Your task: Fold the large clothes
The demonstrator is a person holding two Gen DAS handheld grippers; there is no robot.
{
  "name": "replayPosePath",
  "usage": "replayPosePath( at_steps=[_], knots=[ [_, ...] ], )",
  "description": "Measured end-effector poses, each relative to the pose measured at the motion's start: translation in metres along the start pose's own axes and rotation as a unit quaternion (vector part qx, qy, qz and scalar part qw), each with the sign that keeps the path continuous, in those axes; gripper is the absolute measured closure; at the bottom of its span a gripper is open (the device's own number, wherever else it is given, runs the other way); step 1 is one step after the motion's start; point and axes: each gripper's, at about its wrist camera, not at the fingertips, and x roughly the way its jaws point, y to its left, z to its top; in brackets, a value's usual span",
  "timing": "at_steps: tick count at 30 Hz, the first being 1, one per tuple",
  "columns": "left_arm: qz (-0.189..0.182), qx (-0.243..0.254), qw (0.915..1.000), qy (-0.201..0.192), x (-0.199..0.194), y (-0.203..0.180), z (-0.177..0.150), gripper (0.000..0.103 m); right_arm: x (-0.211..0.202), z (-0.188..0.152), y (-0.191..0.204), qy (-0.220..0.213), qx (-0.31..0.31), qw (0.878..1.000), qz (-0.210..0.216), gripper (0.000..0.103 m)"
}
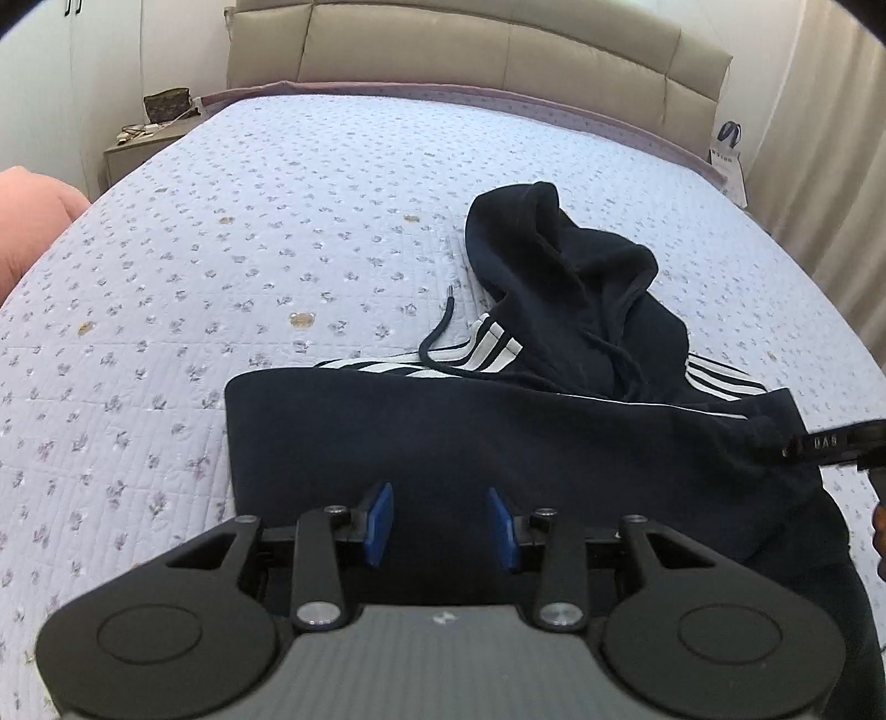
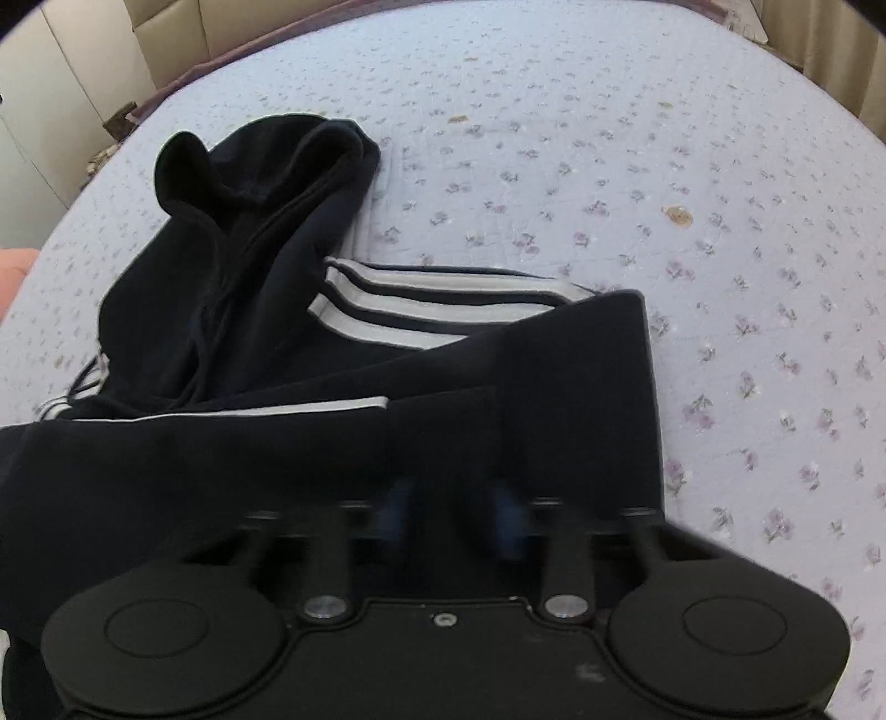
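Observation:
A dark navy hoodie (image 1: 498, 432) with white sleeve stripes lies partly folded on the bed, its hood (image 1: 554, 266) bunched toward the headboard and a drawstring (image 1: 437, 332) trailing left. My left gripper (image 1: 441, 520) is open, blue pads apart, just above the hoodie's near folded edge. In the right wrist view the hoodie (image 2: 332, 443) fills the lower left, hood (image 2: 260, 166) at upper left. My right gripper (image 2: 451, 512) is blurred, its jaws apart over the folded sleeve, holding nothing. Its tip also shows in the left wrist view at the right edge.
The bed has a pale blue flowered quilt (image 1: 221, 249) and a beige padded headboard (image 1: 476, 50). A bedside table (image 1: 138, 144) with small items stands at the far left. A paper bag (image 1: 728, 149) sits at the far right. Curtains hang on the right.

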Motion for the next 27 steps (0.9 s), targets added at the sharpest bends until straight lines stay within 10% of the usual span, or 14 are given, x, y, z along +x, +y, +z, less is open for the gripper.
replayPosePath(
  at_steps=[9, 13, 21, 27],
  knots=[
    [-0.005, 0.018, 0.9998, -0.009, 0.025, -0.022, 0.011, 0.069, -0.075, -0.005, -0.022, -0.092, 0.020, 0.992, -0.080, 0.096],
    [0.035, 0.045, 0.9979, 0.031, 0.060, -0.030, 0.002, 0.076, -0.022, -0.017, -0.020, 0.006, -0.016, 0.996, -0.087, 0.075],
    [-0.028, 0.018, 0.9991, -0.027, 0.014, -0.023, 0.011, 0.072, -0.075, -0.011, 0.020, -0.102, -0.035, 0.991, -0.084, 0.057],
    [0.031, 0.062, 0.9963, 0.051, 0.059, -0.027, -0.004, 0.089, 0.002, -0.033, 0.048, 0.010, -0.060, 0.993, -0.097, 0.091]
  ],
)
